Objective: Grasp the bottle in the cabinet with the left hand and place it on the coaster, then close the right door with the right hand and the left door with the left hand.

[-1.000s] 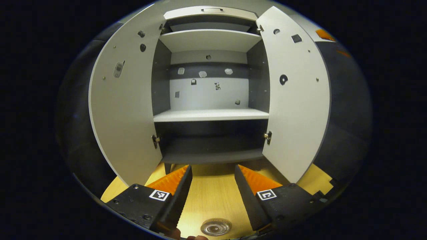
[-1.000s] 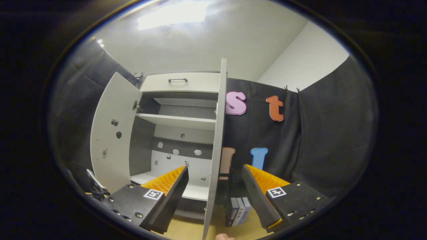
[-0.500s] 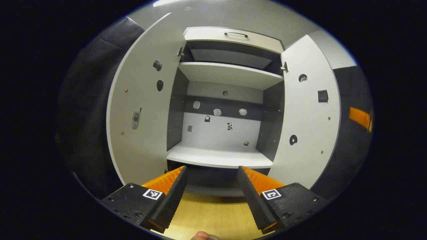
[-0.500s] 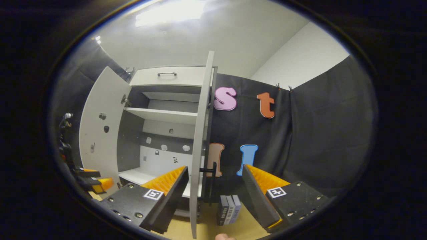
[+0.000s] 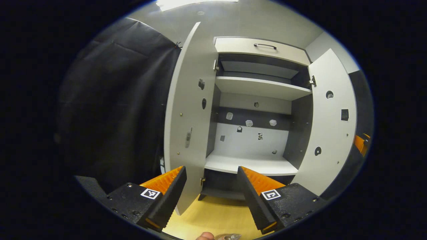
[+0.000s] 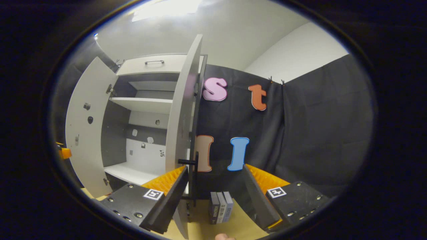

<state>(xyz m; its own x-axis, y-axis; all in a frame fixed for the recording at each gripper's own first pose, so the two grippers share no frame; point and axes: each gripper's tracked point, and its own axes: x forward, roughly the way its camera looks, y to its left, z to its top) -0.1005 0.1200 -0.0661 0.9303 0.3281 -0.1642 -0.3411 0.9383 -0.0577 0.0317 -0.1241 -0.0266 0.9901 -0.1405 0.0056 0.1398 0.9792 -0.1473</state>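
Facing cabinet (image 5: 257,83): both doors are swung open, shelves seen bare inside
left gripper (image 5: 210,195): fingers spread apart, nothing held, aimed at the left door (image 5: 188,116) edge
right gripper (image 6: 215,196): fingers parted too, nothing gripped, right door (image 6: 181,110) seen edge-on just past its left finger, dark handle (image 6: 195,173) between the fingers
bottle (image 5: 228,236): only a clear bit is caught at the very bottom of the left gripper view, down on the table (image 5: 213,216); coaster can't be made out
books (image 6: 220,207): stood on the table beside the right door
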